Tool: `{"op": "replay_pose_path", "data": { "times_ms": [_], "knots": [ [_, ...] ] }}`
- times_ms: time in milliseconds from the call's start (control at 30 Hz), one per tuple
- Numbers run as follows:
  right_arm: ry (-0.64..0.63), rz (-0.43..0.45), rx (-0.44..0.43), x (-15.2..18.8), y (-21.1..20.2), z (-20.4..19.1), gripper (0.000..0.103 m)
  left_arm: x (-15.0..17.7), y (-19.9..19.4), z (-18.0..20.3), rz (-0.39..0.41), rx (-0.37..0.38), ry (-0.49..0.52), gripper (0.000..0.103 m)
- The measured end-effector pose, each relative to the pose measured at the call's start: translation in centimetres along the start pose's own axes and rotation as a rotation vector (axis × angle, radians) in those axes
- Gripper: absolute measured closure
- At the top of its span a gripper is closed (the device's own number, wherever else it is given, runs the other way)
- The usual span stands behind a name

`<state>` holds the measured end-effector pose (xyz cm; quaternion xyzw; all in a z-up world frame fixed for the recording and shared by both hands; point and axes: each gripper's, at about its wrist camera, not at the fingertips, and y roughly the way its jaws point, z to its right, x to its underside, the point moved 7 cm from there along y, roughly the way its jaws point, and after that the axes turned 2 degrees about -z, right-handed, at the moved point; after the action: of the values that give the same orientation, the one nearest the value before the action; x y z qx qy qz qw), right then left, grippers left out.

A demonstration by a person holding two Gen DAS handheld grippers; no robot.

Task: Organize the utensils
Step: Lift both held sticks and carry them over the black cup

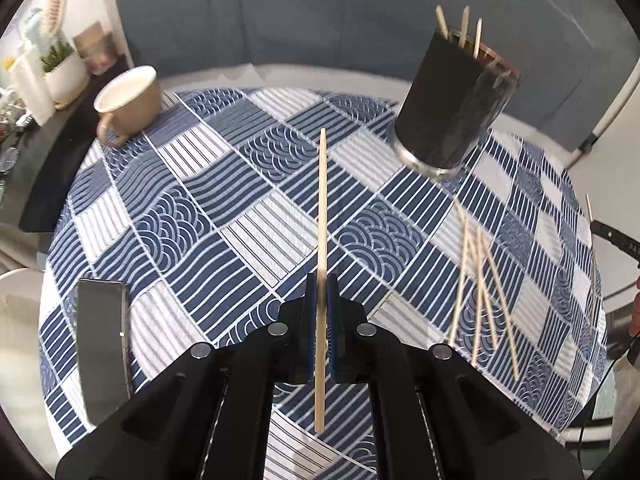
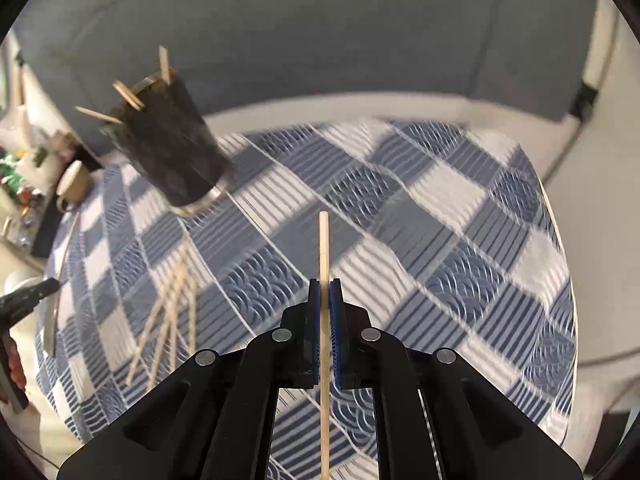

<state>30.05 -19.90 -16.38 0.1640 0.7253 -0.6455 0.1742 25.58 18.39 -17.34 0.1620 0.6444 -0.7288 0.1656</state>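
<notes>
My left gripper (image 1: 321, 284) is shut on a wooden chopstick (image 1: 322, 200) that points forward above the blue patterned tablecloth (image 1: 200, 216). My right gripper (image 2: 325, 286) is shut on another wooden chopstick (image 2: 324, 248), also held above the cloth. A dark cylindrical holder (image 1: 452, 100) with three chopsticks in it stands at the far right in the left wrist view, and at the upper left in the right wrist view (image 2: 168, 144). Several loose chopsticks (image 1: 480, 292) lie on the cloth in front of the holder; they also show in the right wrist view (image 2: 168, 320).
A beige mug (image 1: 130, 98) stands at the table's far left edge. A dark flat rectangular object (image 1: 102, 344) lies at the near left. A grey sofa (image 1: 280, 12) is behind the table. A shelf with a plant pot (image 1: 64, 72) is at the left.
</notes>
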Motion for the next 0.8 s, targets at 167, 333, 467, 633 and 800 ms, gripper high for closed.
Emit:
{"op": "replay_pose_path", "data": {
  "times_ms": [167, 333, 467, 633, 800],
  "knots": [
    [-0.063, 0.078, -0.07, -3.6, -2.5, -2.3, 0.098, -1.4, -3.1, 1.6, 0.07, -0.013, -0.02, 0.098],
    [-0.128, 0.167, -0.137, -7.4, -5.3, -4.7, 0.098, -3.4, -5.9, 3.6, 0.14, -0.027, -0.024, 0.098],
    [-0.19, 0.226, -0.169, -9.8, -7.4, -6.8, 0.098, -5.7, -8.5, 6.1, 0.219, 0.003, -0.046, 0.098],
    [-0.257, 0.312, -0.236, -12.8, -10.2, -9.2, 0.098, -9.3, -11.4, 9.4, 0.296, 0.023, -0.019, 0.098],
    [-0.315, 0.395, -0.317, -15.9, -12.2, -11.5, 0.098, -13.6, -13.2, 12.3, 0.373, 0.019, 0.027, 0.098]
  ]
}}
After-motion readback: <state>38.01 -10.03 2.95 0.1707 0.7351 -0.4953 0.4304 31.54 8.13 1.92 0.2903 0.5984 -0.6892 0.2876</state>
